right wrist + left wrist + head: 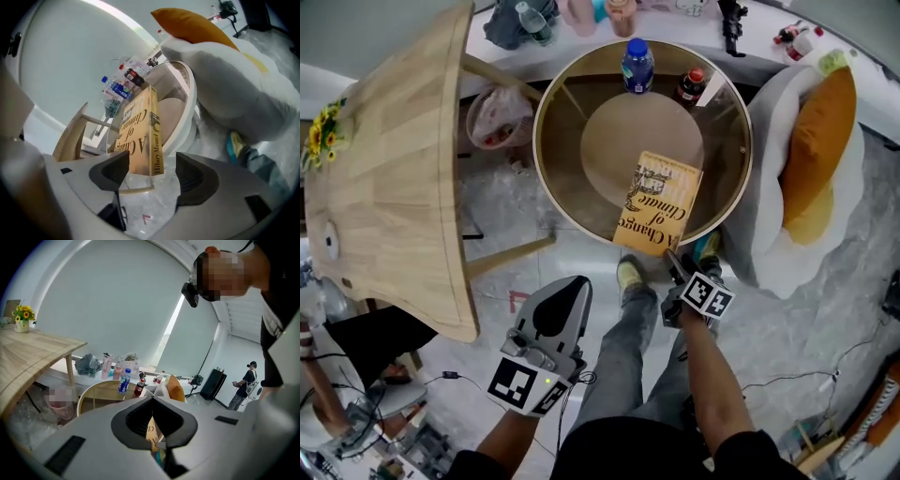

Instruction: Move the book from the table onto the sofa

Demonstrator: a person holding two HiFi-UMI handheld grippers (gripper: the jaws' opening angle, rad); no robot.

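Right claw: on my right gripper [152, 171] the jaws stand wide apart with nothing pressed between the pads. It tilts down at the table's near rim.
Book from claw: the book [140, 136] lies straight ahead, just beyond the tips and untouched. Its near end juts over the rim towards me.
Long axis: it runs away from the claw, nearly along the line the claw points. As I read it, the jaws bracket the book's thickness, spine edge showing.
Nearer hand: the right. My left gripper [572, 286] hangs back, well apart from the book, with its jaws together and empty.
Book, make: flat yellow rectangle with dark lettering on a matte cover. I judge it stiff enough to lift by one end.
Table [546, 159]: round, with a glass top inside a pale wooden rim.
Sofa [764, 169]: white and puffy, just beside the table's right. An orange cushion [816, 141] rests on it.
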